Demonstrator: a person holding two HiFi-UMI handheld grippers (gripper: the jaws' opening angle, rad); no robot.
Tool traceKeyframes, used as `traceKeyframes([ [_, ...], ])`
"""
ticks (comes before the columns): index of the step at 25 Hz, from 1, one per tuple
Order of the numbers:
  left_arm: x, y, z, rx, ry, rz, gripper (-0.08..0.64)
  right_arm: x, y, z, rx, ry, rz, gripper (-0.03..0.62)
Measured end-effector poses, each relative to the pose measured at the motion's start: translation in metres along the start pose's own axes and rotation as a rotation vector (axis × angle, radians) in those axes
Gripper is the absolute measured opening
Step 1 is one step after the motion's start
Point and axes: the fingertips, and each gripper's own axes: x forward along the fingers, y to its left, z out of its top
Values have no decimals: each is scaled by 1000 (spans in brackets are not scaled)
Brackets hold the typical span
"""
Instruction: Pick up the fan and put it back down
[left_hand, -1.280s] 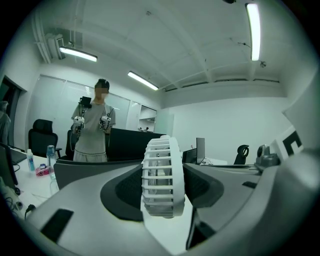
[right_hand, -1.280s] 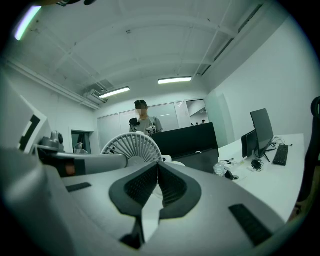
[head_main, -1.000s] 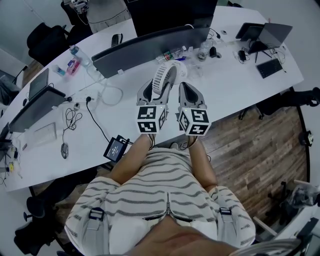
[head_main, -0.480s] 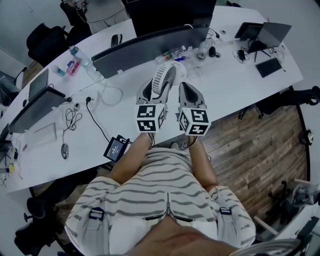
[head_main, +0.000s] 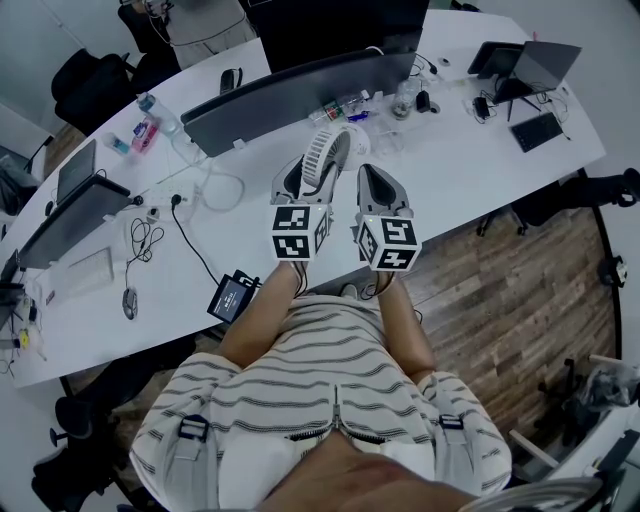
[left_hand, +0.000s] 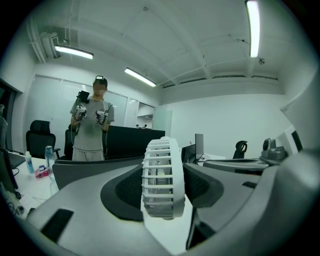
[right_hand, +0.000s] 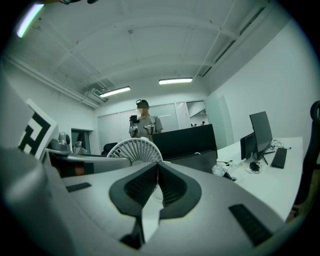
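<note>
Looking down in the head view, the left gripper (head_main: 308, 168) is seen clamped on the white fan (head_main: 328, 152), which is held over the white desk (head_main: 470, 170), just in front of a dark monitor (head_main: 300, 95). The right gripper (head_main: 372, 175) is held just beside it, apart from the fan. In the left gripper view, the fan's ribbed cage is seen upright, pressed between the two black pads (left_hand: 125, 190). In the right gripper view, the jaws are shown brought together with nothing between them, and the fan is seen beyond them to the left.
</note>
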Motion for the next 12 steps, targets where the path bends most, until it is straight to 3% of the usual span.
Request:
traceKeyframes([
  [12,12,11,-8,7,50,2,229,-1,-4,-1,2,2,-7,12],
])
